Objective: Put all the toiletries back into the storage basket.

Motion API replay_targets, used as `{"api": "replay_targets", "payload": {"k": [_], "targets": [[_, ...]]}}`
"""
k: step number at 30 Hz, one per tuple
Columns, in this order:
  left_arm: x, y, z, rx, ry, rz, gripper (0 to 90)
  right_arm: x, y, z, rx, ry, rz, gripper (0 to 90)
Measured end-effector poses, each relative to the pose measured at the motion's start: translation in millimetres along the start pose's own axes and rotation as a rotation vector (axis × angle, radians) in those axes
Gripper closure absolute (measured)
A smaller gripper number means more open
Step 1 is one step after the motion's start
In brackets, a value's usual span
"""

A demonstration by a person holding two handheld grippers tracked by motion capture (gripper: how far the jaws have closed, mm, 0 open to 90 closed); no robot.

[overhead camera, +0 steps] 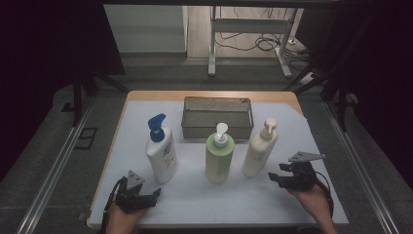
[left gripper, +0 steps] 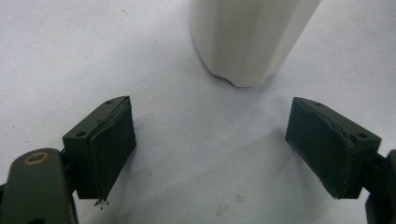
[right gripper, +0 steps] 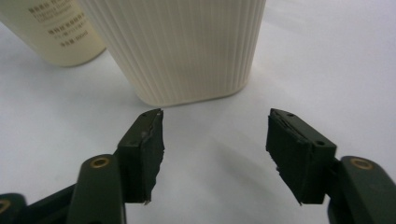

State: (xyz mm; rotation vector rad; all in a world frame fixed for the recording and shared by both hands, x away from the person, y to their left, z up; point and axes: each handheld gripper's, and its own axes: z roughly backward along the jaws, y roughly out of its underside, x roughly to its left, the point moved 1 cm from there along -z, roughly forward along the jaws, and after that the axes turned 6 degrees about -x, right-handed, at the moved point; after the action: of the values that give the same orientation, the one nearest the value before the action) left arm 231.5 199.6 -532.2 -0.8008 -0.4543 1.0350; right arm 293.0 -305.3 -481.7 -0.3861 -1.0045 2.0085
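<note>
Small dark print stood on the cream bottle [right gripper: 56, 32] in the right gripper view, too blurred to read. No other text was legible anywhere.

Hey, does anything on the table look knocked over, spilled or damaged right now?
Nothing is tipped or spilled: all three pump bottles stand upright before the mesh basket. The left gripper pads look frayed, and small faint stains mark the table cover.

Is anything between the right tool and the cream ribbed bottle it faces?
Nothing visible. The right tool is open, with bare white table cover between its jaws and the cream ribbed bottle. In the high view that bottle stands just ahead of the tool.
</note>
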Motion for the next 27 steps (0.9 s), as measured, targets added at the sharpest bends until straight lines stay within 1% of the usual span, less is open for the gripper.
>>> {"api": "replay_targets", "payload": {"k": [1,2,3,4,6,8,9,10,11,12,14,15,17,19,20,21,22,24,27], "targets": [[0.0,0.0,0.0,0.000,0.000,0.000,15.3,0.0,0.0,0.0,0.000,0.000,0.000,39.4],[0.0,0.0,0.0,0.000,0.000,0.000,15.3,-1.4,-3.3,0.0,-0.003,0.004,0.008,41.4],[0.0,0.0,0.0,0.000,0.000,0.000,15.3,-1.4,-3.3,0.0,-0.003,0.004,0.008,41.4],[0.0,0.0,0.0,0.000,0.000,0.000,15.3,-2.5,-6.1,0.0,-0.002,0.001,0.010,44.1],[0.0,0.0,0.0,0.000,0.000,0.000,15.3,-3.3,-7.5,-0.1,-0.003,0.002,0.015,45.1],[0.0,0.0,0.0,0.000,0.000,0.000,15.3,-6.8,-11.4,-0.8,0.001,0.000,0.013,51.2],[0.0,0.0,0.0,0.000,0.000,0.000,15.3,-6.8,-11.4,-0.8,0.001,0.000,0.013,51.2],[0.0,0.0,0.0,0.000,0.000,0.000,15.3,-9.9,-13.9,-2.1,0.004,-0.009,0.012,56.5],[0.0,0.0,0.0,0.000,0.000,0.000,15.3,-9.9,-13.9,-2.1,0.004,-0.009,0.012,56.5],[0.0,0.0,0.0,-0.001,0.000,0.000,15.3,-12.5,-16.2,-3.4,-0.002,-0.017,0.009,59.1],[0.0,0.0,0.0,-0.001,0.000,0.000,15.3,-13.5,-17.2,-3.6,-0.001,-0.017,0.010,59.8],[0.0,0.0,0.0,-0.001,0.000,0.000,15.3,-14.3,-18.5,-4.3,-0.005,-0.015,0.002,61.1],[0.0,0.0,0.0,-0.001,0.000,0.000,15.3,-16.7,-21.3,-5.3,-0.012,-0.014,-0.003,65.1],[0.0,0.1,0.0,-0.001,0.000,0.000,15.3,-19.6,-24.5,-6.8,-0.014,-0.004,-0.006,72.0],[-0.1,0.1,0.0,-0.002,0.000,0.001,15.3,-22.0,-27.1,-8.0,-0.020,0.000,-0.012,77.3],[-0.1,0.1,0.0,-0.002,0.000,0.001,15.3,-22.0,-27.1,-8.0,-0.020,0.000,-0.012,77.3],[0.1,0.0,0.1,0.001,0.000,-0.001,15.3,-23.4,-28.6,-9.0,-0.021,-0.003,-0.014,79.4],[0.0,0.1,0.1,0.000,0.000,0.000,15.3,-27.5,-34.3,-12.3,-0.026,0.006,-0.020,85.9],[0.1,0.1,0.0,-0.001,0.000,-0.001,15.3,-30.7,-37.4,-14.2,-0.035,0.005,-0.025,87.6]]}}
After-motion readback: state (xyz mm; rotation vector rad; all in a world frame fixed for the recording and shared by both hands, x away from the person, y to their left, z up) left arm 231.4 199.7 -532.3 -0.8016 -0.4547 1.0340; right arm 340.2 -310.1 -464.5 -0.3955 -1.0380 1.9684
